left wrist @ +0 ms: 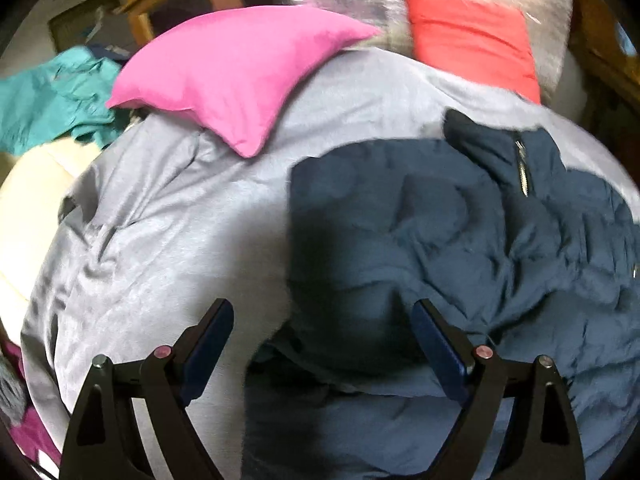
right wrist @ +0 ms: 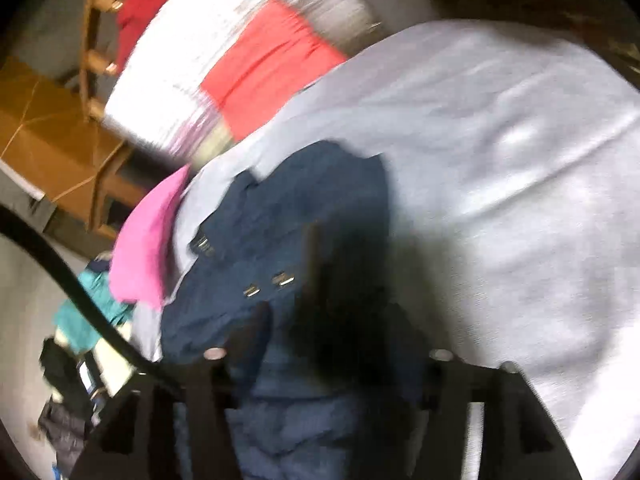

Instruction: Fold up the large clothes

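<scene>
A navy quilted jacket [left wrist: 460, 232] with a zipped collar lies on a grey bed cover [left wrist: 160, 220]. My left gripper [left wrist: 322, 320] is open, its blue-padded fingers [left wrist: 208, 344] spread just above the jacket's near left edge, holding nothing. In the blurred right wrist view the same jacket [right wrist: 280, 248] lies ahead on the cover [right wrist: 500, 180]. My right gripper [right wrist: 332, 344] hangs over the jacket's near end; its fingers are dark and smeared, so I cannot tell whether it holds cloth.
A pink pillow [left wrist: 240, 72] and an orange-red pillow [left wrist: 472, 40] lie at the bed's head. A teal garment [left wrist: 52, 100] lies heaped at far left. Wooden furniture [right wrist: 60, 140] stands beside the bed. A black cable [right wrist: 80, 300] crosses the right wrist view.
</scene>
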A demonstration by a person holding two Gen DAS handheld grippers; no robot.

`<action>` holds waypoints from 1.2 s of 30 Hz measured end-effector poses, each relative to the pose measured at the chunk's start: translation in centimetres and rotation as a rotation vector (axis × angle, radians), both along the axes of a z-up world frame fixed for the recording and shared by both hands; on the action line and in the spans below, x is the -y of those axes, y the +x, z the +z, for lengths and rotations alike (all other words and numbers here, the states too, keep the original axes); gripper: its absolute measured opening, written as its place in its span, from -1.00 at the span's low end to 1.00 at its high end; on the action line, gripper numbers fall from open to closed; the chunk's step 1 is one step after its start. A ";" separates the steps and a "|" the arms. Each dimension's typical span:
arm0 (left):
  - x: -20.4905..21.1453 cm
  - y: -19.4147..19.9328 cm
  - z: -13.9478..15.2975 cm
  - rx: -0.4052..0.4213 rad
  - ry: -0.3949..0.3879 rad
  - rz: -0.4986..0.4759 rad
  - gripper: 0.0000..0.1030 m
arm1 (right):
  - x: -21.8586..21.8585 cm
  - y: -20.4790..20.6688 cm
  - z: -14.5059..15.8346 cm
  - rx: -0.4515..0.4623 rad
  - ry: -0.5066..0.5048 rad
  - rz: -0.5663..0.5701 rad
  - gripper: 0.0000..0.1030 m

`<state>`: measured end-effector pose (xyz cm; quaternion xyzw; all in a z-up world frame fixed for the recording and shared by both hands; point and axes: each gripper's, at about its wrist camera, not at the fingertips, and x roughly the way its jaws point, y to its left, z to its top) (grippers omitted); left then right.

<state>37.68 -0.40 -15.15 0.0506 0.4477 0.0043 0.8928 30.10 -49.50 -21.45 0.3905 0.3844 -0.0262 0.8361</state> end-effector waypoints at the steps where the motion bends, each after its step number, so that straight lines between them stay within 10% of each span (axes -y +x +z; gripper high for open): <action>1: -0.9 0.2 0.0 -0.003 -0.017 0.023 0.78 | 0.4 0.0 -0.3 -0.002 0.013 -0.006 0.22; 11: -3.6 1.3 -3.5 -0.109 -0.051 0.071 0.78 | -2.5 3.3 -3.0 -0.089 -0.092 0.106 0.31; 16: -4.1 0.7 -2.3 -0.077 -0.063 0.086 0.78 | -4.8 3.0 -1.2 -0.067 -0.210 0.124 -0.20; 25: -4.6 1.4 -3.8 -0.136 -0.087 0.077 0.78 | -4.2 3.1 -1.8 -0.112 -0.192 0.113 0.00; 36: -2.2 -0.9 1.3 0.059 -0.103 -0.019 0.78 | -4.8 -0.4 4.0 0.161 -0.168 0.127 0.01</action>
